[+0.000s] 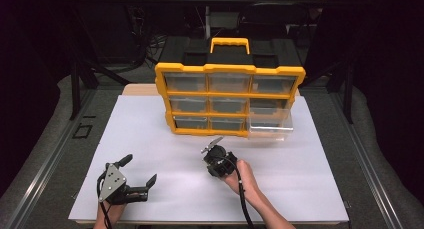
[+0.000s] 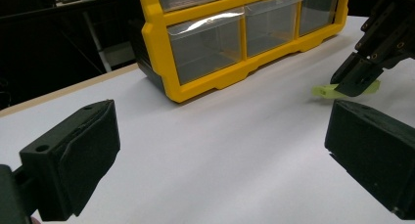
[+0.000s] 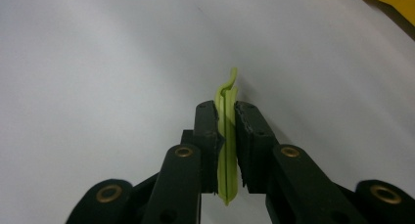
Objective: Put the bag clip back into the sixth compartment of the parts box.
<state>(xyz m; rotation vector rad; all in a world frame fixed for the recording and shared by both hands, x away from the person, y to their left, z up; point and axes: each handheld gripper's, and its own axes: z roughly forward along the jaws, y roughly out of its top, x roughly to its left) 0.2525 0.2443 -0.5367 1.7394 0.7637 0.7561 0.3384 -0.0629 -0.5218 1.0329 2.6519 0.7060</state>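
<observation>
My right gripper (image 3: 226,117) is shut on a thin light-green plastic strip (image 3: 226,94), which stands on edge between the pads and sticks out past the tips, just above the white sheet. In the high view this gripper (image 1: 214,154) points down at mid-table, in front of the yellow drawer organizer (image 1: 230,68). The left gripper view shows the same gripper (image 2: 359,77) with the green strip (image 2: 325,91) at its tips. My left gripper (image 1: 140,169) rests near the front left of the sheet, jaws wide open (image 2: 220,155) with nothing between them.
The organizer (image 2: 161,48) has clear drawers and a yellow handle; its bottom-right drawer (image 1: 270,125) is pulled out toward me. A white sheet (image 1: 165,134) covers the tabletop. Dark stands and cables crowd the space behind the table.
</observation>
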